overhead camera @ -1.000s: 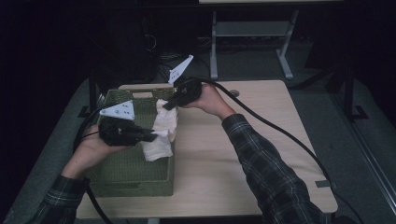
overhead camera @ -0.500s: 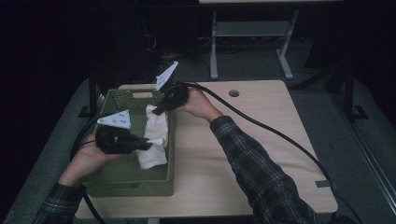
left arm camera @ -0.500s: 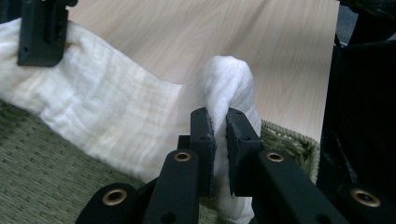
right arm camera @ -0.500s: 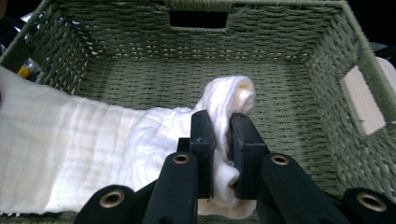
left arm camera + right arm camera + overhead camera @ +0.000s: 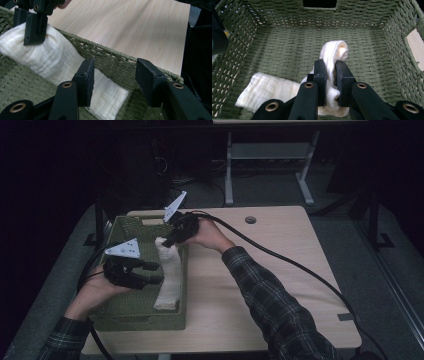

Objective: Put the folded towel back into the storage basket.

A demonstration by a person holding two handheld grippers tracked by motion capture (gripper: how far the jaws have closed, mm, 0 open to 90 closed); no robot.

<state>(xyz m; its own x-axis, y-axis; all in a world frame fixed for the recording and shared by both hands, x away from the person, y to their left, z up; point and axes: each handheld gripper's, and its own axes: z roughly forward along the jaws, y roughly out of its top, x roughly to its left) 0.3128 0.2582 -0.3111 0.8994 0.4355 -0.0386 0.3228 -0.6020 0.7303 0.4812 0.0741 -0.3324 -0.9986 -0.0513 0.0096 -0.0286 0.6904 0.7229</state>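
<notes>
Dim room, pale tabletop (image 5: 280,285): the soft, light cloth (image 5: 169,279) lies in my basket (image 5: 130,317). My right gripper (image 5: 331,75) pinches its bunched end; left gripper (image 5: 113,82) jaws just opened, empty.

basket (image 5: 105,312): woven walls on all sides, open top, way in from above only
cloth (image 5: 169,275): lies along basket's right wall, blocks that strip; rest of floor bare
left gripper (image 5: 152,272): over basket's mid-left, jaws apart beside cloth
right gripper (image 5: 170,240): far right corner, clamped on cloth end
table (image 5: 280,285): right of basket bare wood w/ cable (image 5: 300,267) across
</notes>
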